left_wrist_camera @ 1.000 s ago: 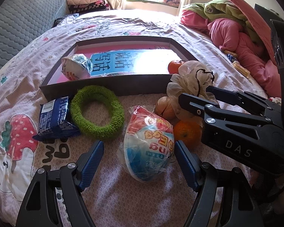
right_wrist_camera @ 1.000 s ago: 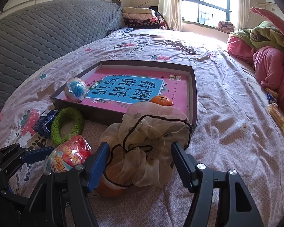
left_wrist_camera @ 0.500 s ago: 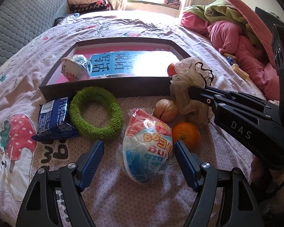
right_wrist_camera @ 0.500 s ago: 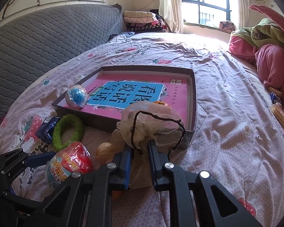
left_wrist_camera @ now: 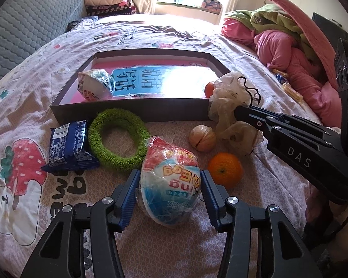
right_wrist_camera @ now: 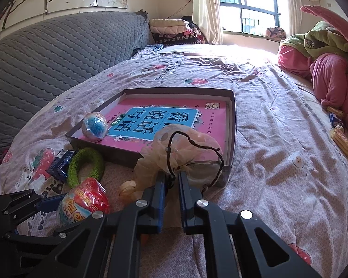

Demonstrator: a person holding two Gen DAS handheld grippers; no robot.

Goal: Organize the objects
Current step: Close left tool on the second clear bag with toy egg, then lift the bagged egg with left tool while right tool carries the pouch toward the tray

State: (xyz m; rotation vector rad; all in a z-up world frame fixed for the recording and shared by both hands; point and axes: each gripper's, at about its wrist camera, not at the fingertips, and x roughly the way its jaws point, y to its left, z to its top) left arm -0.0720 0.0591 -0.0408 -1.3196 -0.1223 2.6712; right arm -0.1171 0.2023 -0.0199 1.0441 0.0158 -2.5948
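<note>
The left gripper straddles a large egg-shaped toy in crinkly red, white and blue plastic wrap, which lies on the pink patterned bedsheet just in front of the dark shallow cardboard box. Its jaws are closing, with the blue pads at the egg's 2 flanks, right against the wrapper; a firm squeeze cannot yet be told. The egg looks light and hollow, with a stiff shell under loose, slippery film — so the hold belongs across its widest middle, where the pads now sit, not on the gathered wrap at the top.

The right gripper has its jaws nearly together, closing on the bunched neck of a sheer beige drawstring pouch with a black cord that lies against the box's near right corner. The pouch is soft and limp and will likely sag and swing when lifted; the cinched neck is the sound place to pinch.

Loose beside them lie an orange tangerine, a peeled pale citrus fruit, a fuzzy green ring and a blue snack packet.
</note>
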